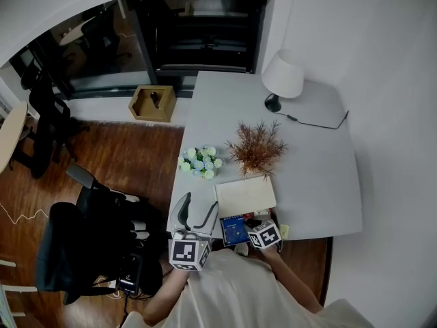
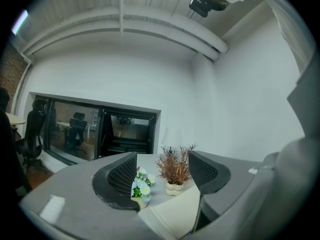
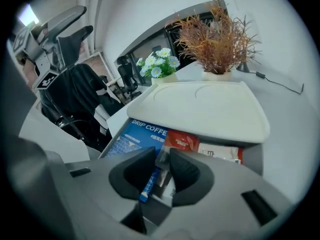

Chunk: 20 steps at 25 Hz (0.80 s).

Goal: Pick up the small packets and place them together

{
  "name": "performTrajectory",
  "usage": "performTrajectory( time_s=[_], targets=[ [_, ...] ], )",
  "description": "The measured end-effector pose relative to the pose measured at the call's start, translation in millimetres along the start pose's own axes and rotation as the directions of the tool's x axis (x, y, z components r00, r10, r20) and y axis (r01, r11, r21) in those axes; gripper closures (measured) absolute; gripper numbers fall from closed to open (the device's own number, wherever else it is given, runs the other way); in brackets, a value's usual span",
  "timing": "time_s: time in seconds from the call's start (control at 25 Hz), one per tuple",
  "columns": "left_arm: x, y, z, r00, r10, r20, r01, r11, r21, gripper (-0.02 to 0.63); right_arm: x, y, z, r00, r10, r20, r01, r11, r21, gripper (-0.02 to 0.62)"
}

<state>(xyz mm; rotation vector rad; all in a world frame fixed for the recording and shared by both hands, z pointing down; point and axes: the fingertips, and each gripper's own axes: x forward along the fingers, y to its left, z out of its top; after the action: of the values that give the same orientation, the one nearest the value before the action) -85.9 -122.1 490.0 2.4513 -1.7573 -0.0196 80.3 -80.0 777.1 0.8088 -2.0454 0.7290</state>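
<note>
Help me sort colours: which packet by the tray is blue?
The DRIP COFFEE packet, leftmost in the right gripper view; the red packet and white packet lie beside it.

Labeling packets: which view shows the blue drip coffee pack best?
Right gripper view: the blue drip coffee pack lies close up, print legible, beside a red packet. Head view shows it only as a small blue patch at the table edge. Left gripper view doesn't show it.
</note>
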Motion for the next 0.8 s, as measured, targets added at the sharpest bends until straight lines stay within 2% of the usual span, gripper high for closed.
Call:
performTrajectory(
  time_s=[0.12, 0.16, 0.32, 0.44, 0.6, 0.8],
  targets=[
    [-2, 4, -2, 1.0, 0.015, -0.003, -0.015, 1.0, -0.006, 0.296, -3, -7, -4, 0.998, -0.059, -0.033, 0.058, 0.998, -0.04, 0.549],
    [-3, 5, -2, 1.0, 0.019, -0.003, -0.019, 1.0, -0.009, 0.296, -5, -11, -4, 0.997, -0.072, -0.03, 0.071, 0.997, -0.04, 0.594],
    [-4, 5, -3, 1.0, 0.02, -0.008, -0.02, 1.0, -0.011, 0.296, -19, -20, -5, 0.995, -0.105, -0.003, 0.105, 0.994, -0.019, 0.595],
    [-3, 4, -4, 1.0, 0.014, -0.008, -0.014, 1.0, -0.013, 0.296, -35, -17, 0, 0.995, -0.094, 0.033, 0.094, 0.996, -0.006, 0.594],
    [-1, 3, -5, 1.0, 0.01, -0.01, -0.01, 1.0, -0.018, 0.296, -65, 0, 8, 0.995, -0.044, 0.086, 0.04, 0.998, 0.043, 0.595],
    [3, 2, -5, 1.0, -0.003, -0.01, 0.003, 1.0, -0.016, 0.296, -102, 10, 28, 0.981, -0.031, 0.189, 0.018, 0.997, 0.069, 0.595]
  ],
)
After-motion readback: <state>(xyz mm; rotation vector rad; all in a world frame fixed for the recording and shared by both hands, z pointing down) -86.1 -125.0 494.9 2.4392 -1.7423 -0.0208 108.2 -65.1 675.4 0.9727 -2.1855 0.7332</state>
